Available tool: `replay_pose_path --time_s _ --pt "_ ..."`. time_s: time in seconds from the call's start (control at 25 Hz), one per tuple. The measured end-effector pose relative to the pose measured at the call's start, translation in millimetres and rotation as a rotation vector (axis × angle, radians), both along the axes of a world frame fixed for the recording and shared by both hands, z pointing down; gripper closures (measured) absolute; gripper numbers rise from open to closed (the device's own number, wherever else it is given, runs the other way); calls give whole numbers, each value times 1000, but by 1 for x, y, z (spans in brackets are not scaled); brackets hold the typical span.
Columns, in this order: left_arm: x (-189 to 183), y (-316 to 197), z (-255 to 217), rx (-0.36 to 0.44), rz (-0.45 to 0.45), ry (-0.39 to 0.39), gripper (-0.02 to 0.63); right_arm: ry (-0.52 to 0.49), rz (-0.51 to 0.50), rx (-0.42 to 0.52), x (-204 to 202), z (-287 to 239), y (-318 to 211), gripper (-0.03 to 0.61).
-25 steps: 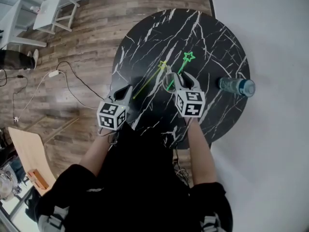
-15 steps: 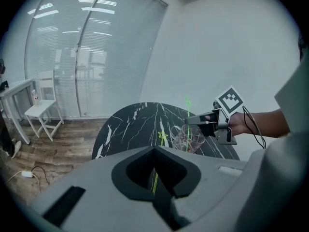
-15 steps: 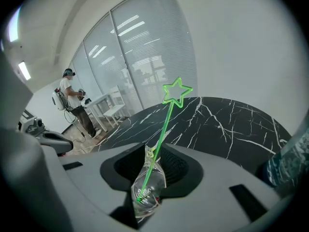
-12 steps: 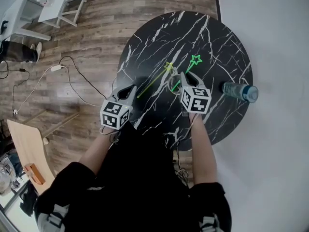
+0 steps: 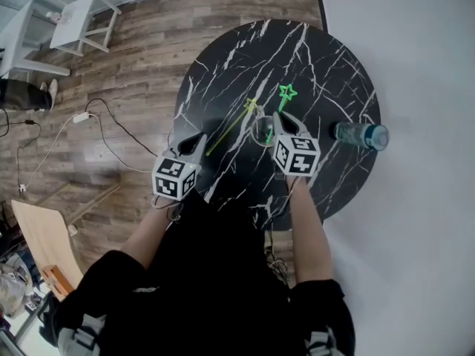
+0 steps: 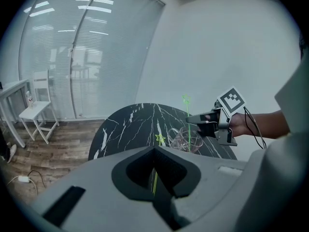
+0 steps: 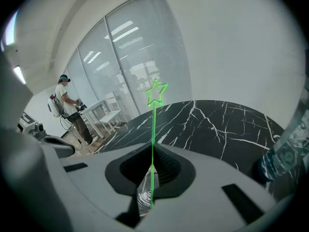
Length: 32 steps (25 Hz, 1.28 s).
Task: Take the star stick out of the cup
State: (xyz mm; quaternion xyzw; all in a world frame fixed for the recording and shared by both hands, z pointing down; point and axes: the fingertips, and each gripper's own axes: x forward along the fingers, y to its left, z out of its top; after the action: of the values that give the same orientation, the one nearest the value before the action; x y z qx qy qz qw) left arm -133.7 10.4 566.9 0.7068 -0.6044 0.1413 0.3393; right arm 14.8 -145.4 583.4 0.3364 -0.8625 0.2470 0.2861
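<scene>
Right jaws: the right gripper point(image 7: 150, 170) is pinched together on the thin shaft of a bright green star stick point(image 7: 154, 111), with its outlined star above the jaws.
Left jaws: the left gripper point(image 6: 155, 154) is closed on a second, yellow-green star stick point(image 6: 156, 170), a hair-thin rod with a small star at its far end.
Green stick: it stands upright with its lower end inside a clear round cup point(image 6: 186, 140); the right gripper grips it just above the rim.
Cup: transparent and smooth-walled, it stands on the table between the two grippers, nearer the right one.
Yellow-green stick: it slants from the left gripper towards the cup, and its star sits just beside the rim.
Bottle: a clear plastic water bottle with a blue cap point(image 5: 361, 134) lies on its side near the table's right edge, apart from the cup.
Surface: a round black tabletop with white marble veins point(image 5: 312, 58), glossy.
Room: a brown wood-plank floor point(image 5: 133, 58) with a white cable point(image 5: 111, 121), white furniture point(image 5: 74, 13), a glass wall with blinds point(image 7: 130, 47) and a plain white wall.
Bystander: a person point(image 7: 67, 105) stands by the glass.
</scene>
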Motion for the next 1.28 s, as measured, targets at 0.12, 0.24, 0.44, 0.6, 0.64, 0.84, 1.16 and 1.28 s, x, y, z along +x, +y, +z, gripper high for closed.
replay_pose_path --time_s 0.12,0.24,0.44,0.6,0.64,0.84,1.16,1.28 --pt "1 -7 -2 4 18 1 614 -6 13 0 2 -4 0 575" --pt "2 -12 -6 12 43 7 614 -25 42 10 5 -13 0 575" --pt "3 -24 -14 30 92 12 614 -47 85 37 7 -31 -1 575" --pt "4 -37 -18 44 135 12 614 -77 119 75 11 -50 -3 575" --pt "5 -39 -20 47 148 12 614 -82 125 85 12 -55 -3 575" --pt "12 -52 -28 59 232 19 614 -100 169 127 15 -79 1 575" --pt "40 -74 -34 80 403 26 614 -117 305 160 45 -101 16 575" --pt "50 -80 -36 84 445 29 614 -122 351 164 59 -103 24 575"
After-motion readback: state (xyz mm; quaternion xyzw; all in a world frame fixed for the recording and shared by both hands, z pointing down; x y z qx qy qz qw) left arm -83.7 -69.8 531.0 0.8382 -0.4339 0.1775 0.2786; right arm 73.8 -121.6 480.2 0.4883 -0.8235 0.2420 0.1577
